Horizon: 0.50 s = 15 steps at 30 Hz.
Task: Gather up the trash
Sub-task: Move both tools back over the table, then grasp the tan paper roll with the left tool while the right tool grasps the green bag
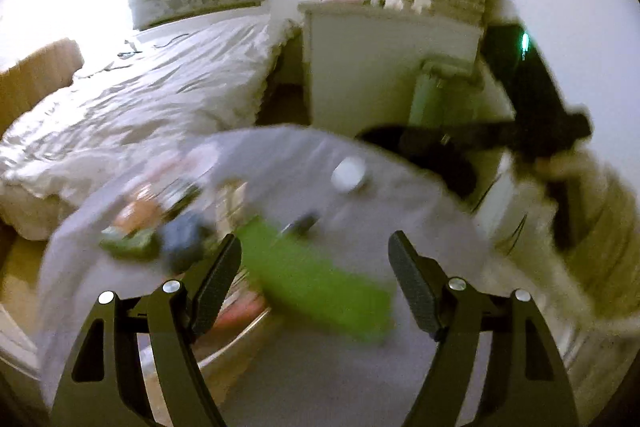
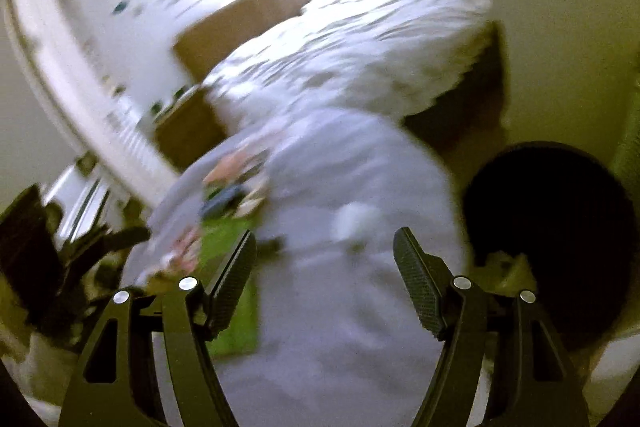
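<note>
While both views blur, left gripper (image 1: pixel 314 251) and right gripper (image 2: pixel 324 249) jaws gape wide, empty, above the table (image 1: pixel 360 367).

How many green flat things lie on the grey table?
2, as far as the blur allows: a big bright green sheet near the middle front and a smaller darker green thing at the left, amid clutter that may hide more.

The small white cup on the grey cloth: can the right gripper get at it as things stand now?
Probably yes. The right gripper is open and empty, and the white cup stands just ahead between its fingers, with bare grey cloth around it. The blur makes this uncertain.
</note>
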Available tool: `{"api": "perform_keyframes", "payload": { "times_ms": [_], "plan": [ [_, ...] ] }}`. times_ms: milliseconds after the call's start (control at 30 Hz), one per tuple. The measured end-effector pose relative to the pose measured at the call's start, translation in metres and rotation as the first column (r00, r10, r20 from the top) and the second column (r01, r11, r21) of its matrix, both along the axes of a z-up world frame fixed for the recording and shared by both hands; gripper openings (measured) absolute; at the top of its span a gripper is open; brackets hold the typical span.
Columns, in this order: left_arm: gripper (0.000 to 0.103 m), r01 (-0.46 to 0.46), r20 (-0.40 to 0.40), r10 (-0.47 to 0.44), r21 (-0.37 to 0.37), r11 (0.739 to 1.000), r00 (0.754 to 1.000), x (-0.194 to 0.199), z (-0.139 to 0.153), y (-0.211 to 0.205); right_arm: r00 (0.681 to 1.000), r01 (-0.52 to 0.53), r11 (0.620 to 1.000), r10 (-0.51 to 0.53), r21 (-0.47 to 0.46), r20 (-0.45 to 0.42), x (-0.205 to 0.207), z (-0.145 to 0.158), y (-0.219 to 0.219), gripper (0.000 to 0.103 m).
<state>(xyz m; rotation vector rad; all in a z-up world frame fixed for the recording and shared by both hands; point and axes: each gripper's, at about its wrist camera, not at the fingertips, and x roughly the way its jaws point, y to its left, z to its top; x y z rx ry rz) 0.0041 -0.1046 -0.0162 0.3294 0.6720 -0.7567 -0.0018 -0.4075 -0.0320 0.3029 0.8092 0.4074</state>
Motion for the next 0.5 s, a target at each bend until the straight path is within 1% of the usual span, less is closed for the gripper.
{"api": "perform_keyframes", "payload": {
  "times_ms": [67,167,233,267,333,367,433,467,500],
  "plan": [
    [0.075,0.004,0.006,-0.004,0.038,0.999,1.000,0.000,-0.007,0.015,0.998,-0.065,0.998,0.065,-0.024,-0.020,0.002,-0.003,0.023,0.071],
    [0.075,0.025,0.006,-0.026,0.085,0.996,1.000,0.002,-0.022,0.033,0.985,-0.165,0.984,0.162,-0.064,-0.054,0.003,-0.010,0.061,0.071],
    [0.075,0.026,0.004,-0.026,0.112,0.993,1.000,0.006,-0.030,0.038,0.977,-0.206,0.976,0.201,-0.076,-0.075,0.004,-0.017,0.084,0.073],
    [0.075,0.029,0.000,-0.029,0.119,0.992,1.000,0.008,-0.034,0.041,0.974,-0.218,0.972,0.211,-0.083,-0.087,0.005,-0.019,0.092,0.076],
    [0.074,0.042,-0.010,-0.041,0.129,0.991,0.999,0.011,-0.042,0.045,0.966,-0.245,0.964,0.234,-0.100,-0.113,0.009,-0.025,0.105,0.077],
    [0.071,0.051,-0.014,-0.050,0.131,0.990,0.999,0.011,-0.044,0.044,0.963,-0.252,0.961,0.238,-0.114,-0.124,0.011,-0.028,0.110,0.077],
    [0.054,0.071,-0.037,-0.066,0.136,0.988,0.997,0.014,-0.050,0.046,0.961,-0.253,0.955,0.231,-0.151,-0.149,0.014,-0.035,0.118,0.077],
    [0.050,0.069,-0.047,-0.063,0.142,0.987,0.997,0.016,-0.054,0.046,0.960,-0.255,0.953,0.230,-0.163,-0.161,0.015,-0.038,0.122,0.077],
    [0.044,0.066,-0.054,-0.059,0.150,0.987,0.997,0.017,-0.057,0.047,0.959,-0.258,0.952,0.231,-0.164,-0.166,0.015,-0.041,0.123,0.077]
  ]
}}
